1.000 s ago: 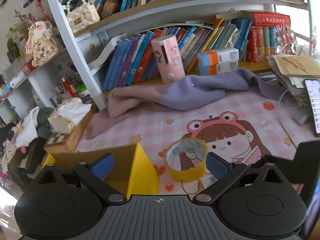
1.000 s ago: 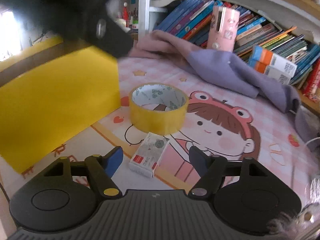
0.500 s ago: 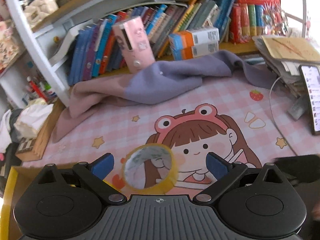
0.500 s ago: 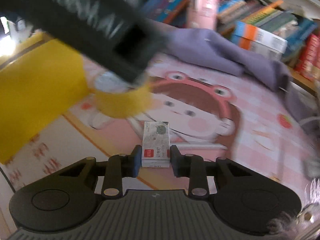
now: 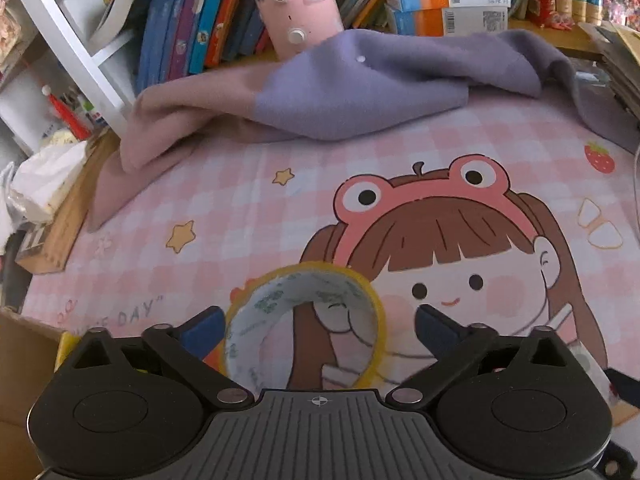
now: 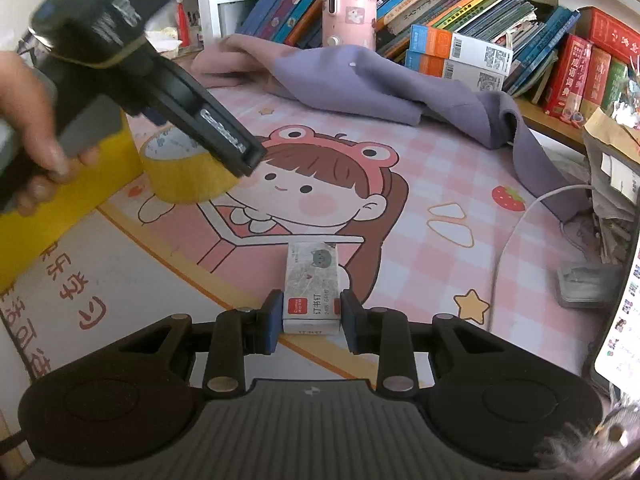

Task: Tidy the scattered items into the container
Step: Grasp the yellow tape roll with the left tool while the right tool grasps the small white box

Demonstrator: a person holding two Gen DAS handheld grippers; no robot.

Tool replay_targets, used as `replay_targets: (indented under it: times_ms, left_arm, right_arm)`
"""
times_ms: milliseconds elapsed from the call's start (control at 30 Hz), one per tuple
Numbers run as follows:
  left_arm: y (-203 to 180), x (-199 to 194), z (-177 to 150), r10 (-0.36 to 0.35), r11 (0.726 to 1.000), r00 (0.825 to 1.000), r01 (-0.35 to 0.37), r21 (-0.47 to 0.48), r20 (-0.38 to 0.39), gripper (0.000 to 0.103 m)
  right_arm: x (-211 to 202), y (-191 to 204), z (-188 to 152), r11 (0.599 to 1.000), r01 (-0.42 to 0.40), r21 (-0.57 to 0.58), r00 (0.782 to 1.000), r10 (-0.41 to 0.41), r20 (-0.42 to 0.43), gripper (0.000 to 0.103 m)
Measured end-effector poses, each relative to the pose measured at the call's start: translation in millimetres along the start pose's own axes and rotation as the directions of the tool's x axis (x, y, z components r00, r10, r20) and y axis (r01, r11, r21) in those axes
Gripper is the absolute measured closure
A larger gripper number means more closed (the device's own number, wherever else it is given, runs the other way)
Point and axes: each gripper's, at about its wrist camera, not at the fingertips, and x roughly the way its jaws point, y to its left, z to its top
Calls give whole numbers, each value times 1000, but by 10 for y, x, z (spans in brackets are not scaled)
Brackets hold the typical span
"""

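A yellow tape roll (image 5: 304, 328) stands on the pink cartoon mat (image 5: 240, 208), between the wide-open fingers of my left gripper (image 5: 316, 326); the left finger is close to it, the right one apart. The roll also shows in the right wrist view (image 6: 188, 180), partly behind the left gripper's body. My right gripper (image 6: 307, 316) is shut on a small white staple box (image 6: 310, 284) with a red label. The yellow container (image 6: 60, 208) stands at the left, next to the roll; its cardboard edge (image 5: 24, 344) shows in the left wrist view.
A purple and pink cloth (image 5: 360, 88) lies crumpled at the back of the mat. Behind it stand a pink case (image 6: 350, 4), books and orange-blue boxes (image 6: 456, 54). A white cable (image 6: 516, 232) and a phone edge (image 6: 624, 312) are at the right.
My left gripper moved right and forward, away from over the container, and now straddles the tape roll. My right gripper closed on the staple box and holds it.
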Motion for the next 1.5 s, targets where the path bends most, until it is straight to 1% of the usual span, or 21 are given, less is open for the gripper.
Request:
replay_targets:
  times_ms: [133, 200, 267, 333, 400, 433, 467, 533, 567, 667, 700, 733, 833, 967, 1100, 1167, 1200, 1267, 1333, 1433, 1500]
  left_arm:
    - [-104, 92, 17, 70, 996, 997, -69, 61, -11, 0]
    - [-124, 64, 4, 65, 996, 998, -65, 61, -4, 1]
    - [-154, -41, -12, -8, 998, 1000, 7, 55, 15, 1]
    - [-224, -158, -22, -95, 993, 995, 93, 76, 26, 2]
    - [-300, -297, -41, -184, 979, 983, 181, 96, 27, 6]
    - [-319, -375, -47, -230, 969, 973, 226, 98, 30, 6]
    - [-326, -458, -51, -252, 964, 967, 246, 100, 47, 6]
    - [-317, -559, -61, -229, 969, 969, 219, 111, 87, 5]
    - [-288, -571, -58, -215, 972, 972, 204, 112, 90, 5]
    - [-170, -485, -86, -207, 977, 978, 204, 64, 36, 5]
    - [-133, -442, -107, -219, 975, 976, 218, 41, 16, 4]
    - [-100, -422, -126, -236, 972, 972, 235, 14, 15, 4]
    - [-44, -309, -160, -297, 954, 955, 296, -46, -18, 4]
    - [-64, -181, -240, -314, 947, 947, 309, -86, -59, 4]
    - [-62, -155, -300, -298, 952, 953, 293, -84, -59, 8]
    - [-34, -148, -305, -307, 949, 950, 301, -96, -53, 10]
    - [-28, -152, -306, -308, 948, 950, 302, -101, -49, 10]
    - [-30, -162, -316, -307, 948, 951, 302, -96, -42, 10]
    - [-34, -169, -328, -307, 949, 951, 303, -90, -33, 10]
    - [-24, -162, -333, -311, 947, 950, 308, -91, -23, 10]
    - [-5, -170, -337, -321, 943, 947, 318, -100, -21, 11]
  right_arm:
    - [0, -28, 1, 1000, -12, 9, 1000, 12, 8, 74]
    - [7, -36, 5, 1000, -14, 12, 1000, 14, 10, 74]
    - [8, -42, 5, 1000, -16, 16, 1000, 16, 11, 74]
    - [2, -37, 6, 1000, -10, 19, 1000, 10, 11, 74]
    - [-3, -34, 5, 1000, -3, 20, 1000, 2, 9, 74]
    - [-7, -35, 3, 1000, 0, 21, 1000, 0, 8, 74]
    - [-11, -36, 2, 1000, 3, 21, 1000, -3, 8, 74]
    - [-21, -37, -4, 1000, 10, 20, 1000, -10, 6, 74]
    - [-26, -38, -8, 1000, 13, 21, 1000, -13, 5, 74]
    - [-35, -38, -15, 1000, 17, 17, 1000, -17, 4, 74]
    - [-35, -38, -16, 1000, 17, 17, 1000, -17, 4, 74]
    - [-36, -37, -20, 1000, 17, 16, 1000, -17, 4, 74]
    - [-43, -34, -24, 1000, 17, 12, 1000, -18, 2, 74]
    - [-52, -33, -25, 1000, 21, 7, 1000, -21, 1, 74]
    - [-56, -27, -25, 1000, 23, 2, 1000, -23, 0, 74]
    - [-50, -15, -13, 1000, 27, -4, 1000, -27, -4, 74]
    - [-48, -9, -9, 999, 35, -8, 999, -35, -6, 71]
    - [-32, -1, 7, 998, 63, -14, 998, -63, -8, 52]
    - [-2, -16, 22, 998, 64, -15, 998, -64, -4, 51]
    - [53, -22, 60, 997, 70, -26, 998, -69, 8, 53]
    - [80, -24, 89, 998, 49, -24, 999, -49, 10, 66]
